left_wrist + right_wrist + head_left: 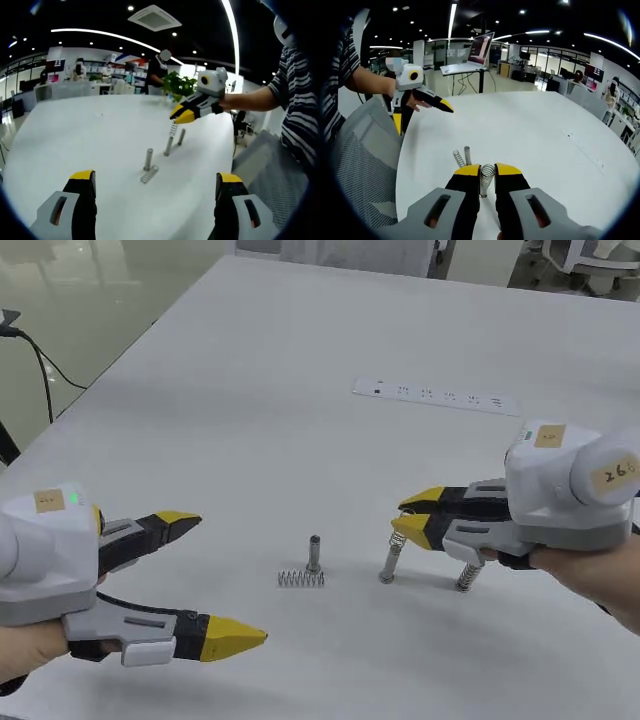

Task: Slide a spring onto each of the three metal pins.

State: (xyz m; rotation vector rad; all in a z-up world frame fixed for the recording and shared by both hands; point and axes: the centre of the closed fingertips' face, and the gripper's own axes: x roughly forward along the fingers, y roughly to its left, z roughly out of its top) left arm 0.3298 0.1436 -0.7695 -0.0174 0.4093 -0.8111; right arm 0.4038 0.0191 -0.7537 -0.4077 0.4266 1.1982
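Three metal pins stand on the white table (pixel 300 420). The left pin (pixel 314 552) (pixel 148 159) (pixel 467 154) is bare, and a loose spring (pixel 301 579) (pixel 149 174) (pixel 458 158) lies at its foot. My right gripper (pixel 410 517) (pixel 487 171) is shut on a spring (pixel 397 543) (pixel 487 175) that sits over the top of the middle pin (pixel 390 565) (pixel 169 146). The right pin (pixel 468 575) wears a spring and is partly hidden under that gripper. My left gripper (pixel 215 580) (pixel 155 176) hovers wide open, left of the bare pin, holding nothing.
A white power strip (pixel 435 396) (pixel 582 145) lies flat toward the far side of the table. A dark cable (pixel 40 365) hangs beyond the table's left edge. Office chairs and people stand in the room behind.
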